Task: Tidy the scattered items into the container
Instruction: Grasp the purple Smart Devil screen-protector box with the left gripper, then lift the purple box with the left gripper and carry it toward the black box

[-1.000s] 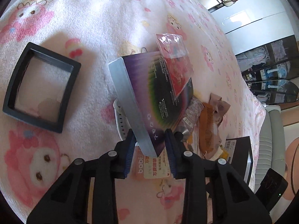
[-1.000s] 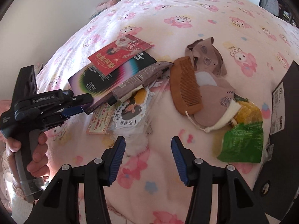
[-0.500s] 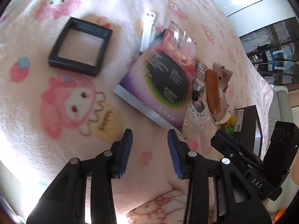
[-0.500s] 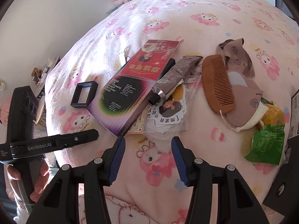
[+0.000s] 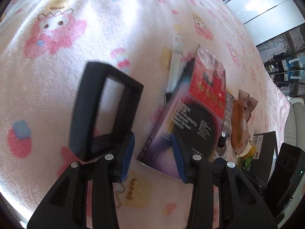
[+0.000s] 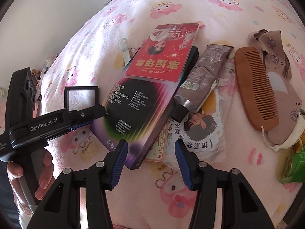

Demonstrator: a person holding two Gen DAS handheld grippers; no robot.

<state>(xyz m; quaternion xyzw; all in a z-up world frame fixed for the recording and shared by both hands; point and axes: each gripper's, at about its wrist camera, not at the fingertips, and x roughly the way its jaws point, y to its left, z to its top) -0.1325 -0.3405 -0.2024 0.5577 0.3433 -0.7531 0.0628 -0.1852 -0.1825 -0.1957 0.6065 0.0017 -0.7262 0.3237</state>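
Observation:
A purple screen-protector box [image 6: 133,118] lies flat on the pink blanket with a red card [image 6: 165,53] on top. My right gripper [image 6: 150,157] is open, and the box's near corner sits between its fingers, untouched. My left gripper [image 5: 152,153] is open too, hovering between a black square frame [image 5: 103,110] on its left and the box [image 5: 190,126] on its right. In the right wrist view the left gripper [image 6: 97,117] reaches in from the left, held by a hand [image 6: 43,171]. The black container [image 5: 265,147] shows at the right edge.
A brown tube [image 6: 202,80], wooden comb [image 6: 255,89], beige pouch [image 6: 282,114], green packet [image 6: 293,164], printed stickers [image 6: 198,131] and a white strap [image 6: 124,45] lie scattered around the box. A wall borders the bed on the left.
My left gripper let go of the purple box, which now lies flat, and shifted toward the black frame. My right gripper moved left and down to the box's near corner.

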